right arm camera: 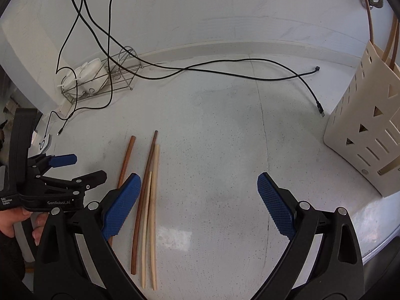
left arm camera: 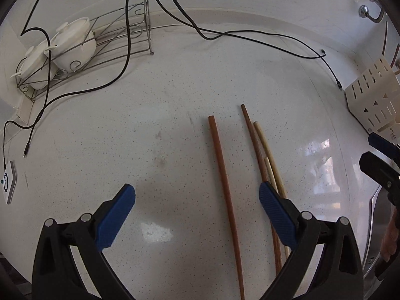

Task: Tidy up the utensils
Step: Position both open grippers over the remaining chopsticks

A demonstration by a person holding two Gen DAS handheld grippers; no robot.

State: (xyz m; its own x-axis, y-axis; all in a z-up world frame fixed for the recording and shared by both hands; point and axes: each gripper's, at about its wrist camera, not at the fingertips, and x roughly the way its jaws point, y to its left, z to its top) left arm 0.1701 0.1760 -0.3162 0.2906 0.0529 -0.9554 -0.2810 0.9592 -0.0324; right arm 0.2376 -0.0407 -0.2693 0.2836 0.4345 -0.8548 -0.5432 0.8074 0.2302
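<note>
Several chopsticks lie on the white speckled counter. A reddish-brown one lies alone, between my open left gripper's pads. A dark brown one and two pale ones lie bunched by the right pad. In the right wrist view the same sticks show: reddish-brown, dark brown, pale pair. My right gripper is open and empty, its left pad over the sticks. The cream slotted utensil holder stands far right, with chopsticks in it; it also shows in the left wrist view.
A wire rack with white lidded pots stands at the back left. Black cables trail across the counter's back. A small white device lies at the left. The left gripper's body shows left of the right gripper.
</note>
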